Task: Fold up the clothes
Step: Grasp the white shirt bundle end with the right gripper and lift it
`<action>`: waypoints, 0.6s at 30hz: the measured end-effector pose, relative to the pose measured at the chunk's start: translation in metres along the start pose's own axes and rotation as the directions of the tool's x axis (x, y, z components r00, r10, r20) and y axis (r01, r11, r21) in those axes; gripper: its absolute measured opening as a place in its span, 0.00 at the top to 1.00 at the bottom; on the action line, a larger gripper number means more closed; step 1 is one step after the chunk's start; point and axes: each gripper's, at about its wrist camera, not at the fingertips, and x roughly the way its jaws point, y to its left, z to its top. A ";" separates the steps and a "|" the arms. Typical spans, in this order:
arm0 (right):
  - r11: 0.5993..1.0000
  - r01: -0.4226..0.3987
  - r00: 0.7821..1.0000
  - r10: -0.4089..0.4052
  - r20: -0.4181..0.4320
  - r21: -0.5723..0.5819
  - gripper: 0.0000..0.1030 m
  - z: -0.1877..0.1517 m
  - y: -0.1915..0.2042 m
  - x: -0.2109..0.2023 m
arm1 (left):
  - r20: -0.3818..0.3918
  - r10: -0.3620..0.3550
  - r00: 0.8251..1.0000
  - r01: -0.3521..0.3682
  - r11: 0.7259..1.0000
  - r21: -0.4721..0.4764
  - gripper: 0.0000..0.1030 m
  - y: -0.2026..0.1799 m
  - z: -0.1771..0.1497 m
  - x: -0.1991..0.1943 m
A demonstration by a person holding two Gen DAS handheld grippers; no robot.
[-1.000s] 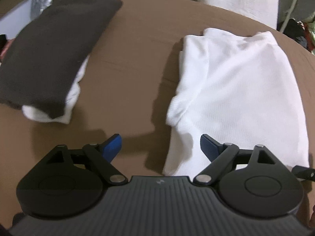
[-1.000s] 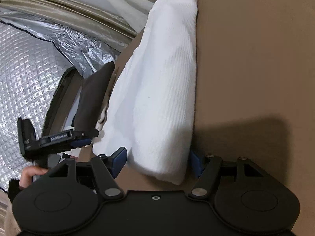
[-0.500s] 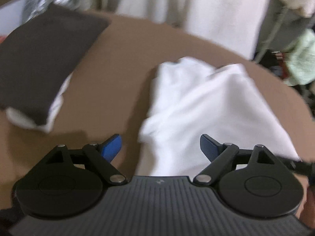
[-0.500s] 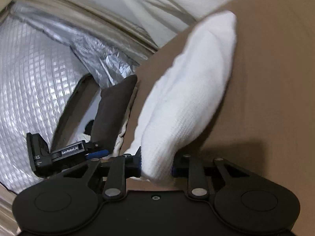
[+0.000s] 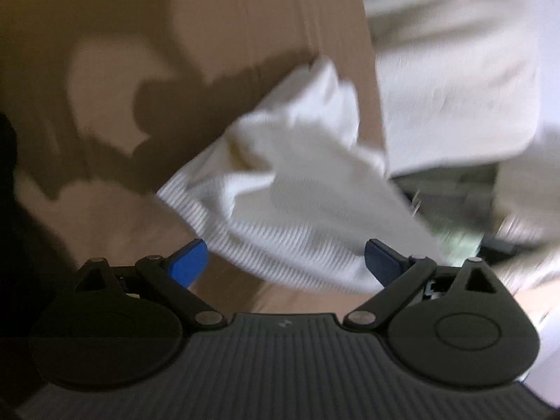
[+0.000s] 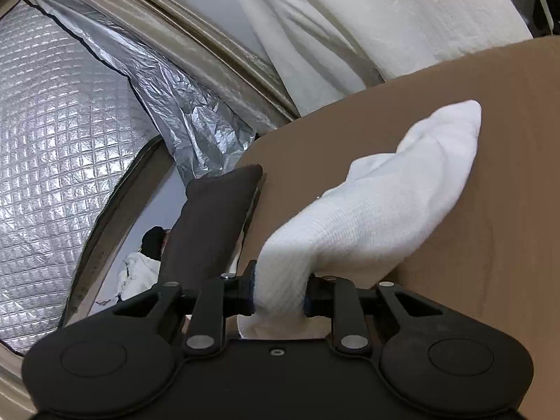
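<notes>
Right gripper [image 6: 280, 295] clenched on the white garment [image 6: 378, 210], jaws just closing. Left gripper [image 5: 285, 262] released, jaws just widening, garment at twelve o'clock.

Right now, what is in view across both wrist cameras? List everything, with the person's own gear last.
white garment: one, white ribbed knit, folded, one end lifted off the table, far end resting on it.
dark garment: one, dark brown, folded, at the table's left edge in the right wrist view.
table: one, brown surface under both garments.
foil sheet: one, silver quilted, hanging behind the table on the left.
white cloth: one, off-white, draped past the table's far edge.
left gripper: one, black with blue fingers, open just short of the white garment, fingers not pressing it; view blurred.
right gripper: one, black, fingers clamped on the white garment's near end.
</notes>
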 end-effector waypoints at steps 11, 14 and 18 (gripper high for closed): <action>0.991 -0.052 0.997 0.044 0.066 0.120 0.74 0.013 -0.007 -0.007 | 0.084 -0.040 0.996 0.054 0.982 -0.182 0.00 0.016 -0.008 0.010; 0.991 -0.050 0.997 0.041 0.069 0.127 0.74 0.013 -0.003 -0.007 | 0.087 -0.003 0.996 0.023 0.974 -0.227 0.00 0.024 -0.004 0.016; 0.991 -0.049 0.997 0.041 0.071 0.126 0.74 0.013 0.000 -0.006 | 0.086 0.000 0.996 0.021 0.972 -0.234 0.00 0.023 -0.006 0.029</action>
